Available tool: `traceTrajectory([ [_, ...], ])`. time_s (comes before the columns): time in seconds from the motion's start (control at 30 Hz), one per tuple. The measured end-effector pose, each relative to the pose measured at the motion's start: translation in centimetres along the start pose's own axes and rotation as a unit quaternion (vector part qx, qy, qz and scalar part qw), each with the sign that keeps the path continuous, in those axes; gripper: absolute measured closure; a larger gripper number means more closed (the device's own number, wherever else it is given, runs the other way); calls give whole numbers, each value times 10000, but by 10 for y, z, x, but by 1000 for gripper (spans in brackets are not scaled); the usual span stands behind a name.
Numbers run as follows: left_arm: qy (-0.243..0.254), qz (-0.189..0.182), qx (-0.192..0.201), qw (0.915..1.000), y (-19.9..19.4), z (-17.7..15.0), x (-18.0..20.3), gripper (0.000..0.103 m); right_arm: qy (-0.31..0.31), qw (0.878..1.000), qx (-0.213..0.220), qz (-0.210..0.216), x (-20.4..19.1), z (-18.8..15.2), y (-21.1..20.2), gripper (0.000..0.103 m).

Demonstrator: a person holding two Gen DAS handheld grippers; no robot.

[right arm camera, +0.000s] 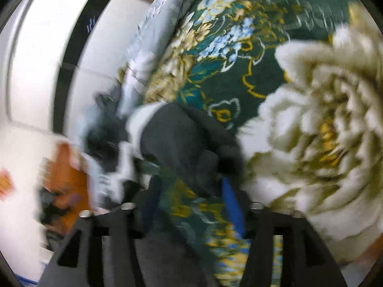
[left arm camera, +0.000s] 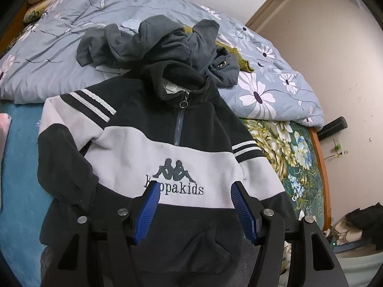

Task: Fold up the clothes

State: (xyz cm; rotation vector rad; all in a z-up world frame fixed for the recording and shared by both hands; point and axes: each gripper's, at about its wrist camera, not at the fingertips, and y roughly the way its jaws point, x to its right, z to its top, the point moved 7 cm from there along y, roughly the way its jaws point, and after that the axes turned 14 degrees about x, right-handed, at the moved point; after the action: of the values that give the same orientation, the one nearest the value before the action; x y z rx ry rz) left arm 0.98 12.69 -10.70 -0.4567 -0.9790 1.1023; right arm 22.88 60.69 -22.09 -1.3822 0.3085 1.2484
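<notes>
A black and pale grey fleece pullover (left arm camera: 167, 148) with a short zip and a "kappakids" logo lies face up on the bed, its sleeves down its sides. My left gripper (left arm camera: 194, 189) hovers over its lower front, blue pads wide apart and open with nothing between them. The right wrist view is badly blurred. In it, a dark sleeve end with a pale band (right arm camera: 177, 138) lies on the green floral blanket (right arm camera: 239, 59). It sits just past the tips of my right gripper (right arm camera: 189, 186), whose jaws stand apart and do not press on it.
A crumpled dark grey garment (left arm camera: 155, 40) sits behind the pullover's collar on a blue-grey flowered quilt (left arm camera: 71, 24). A teal cover (left arm camera: 21, 167) lies at left, and the green floral blanket (left arm camera: 287, 155) and orange bed edge (left arm camera: 323, 167) at right. A dark heap (left arm camera: 359, 220) lies on the floor.
</notes>
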Motion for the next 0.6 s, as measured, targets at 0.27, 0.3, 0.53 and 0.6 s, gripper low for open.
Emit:
traceTrajectory([
  [0.27,40,23,-35,10000,2,-1,4,37,2737,9574,323,858,37,10,21,45],
  [0.3,35,42,-44,10000,3,-1,3,37,2969,9503,408,848,41,10,23,43],
  [0.53,74,87,-177,9998,10,-7,2,37,3537,9302,924,328,46,23,28,57],
  [0.6,73,90,-174,9998,11,-7,2,37,3136,9443,994,-8,39,33,28,79],
])
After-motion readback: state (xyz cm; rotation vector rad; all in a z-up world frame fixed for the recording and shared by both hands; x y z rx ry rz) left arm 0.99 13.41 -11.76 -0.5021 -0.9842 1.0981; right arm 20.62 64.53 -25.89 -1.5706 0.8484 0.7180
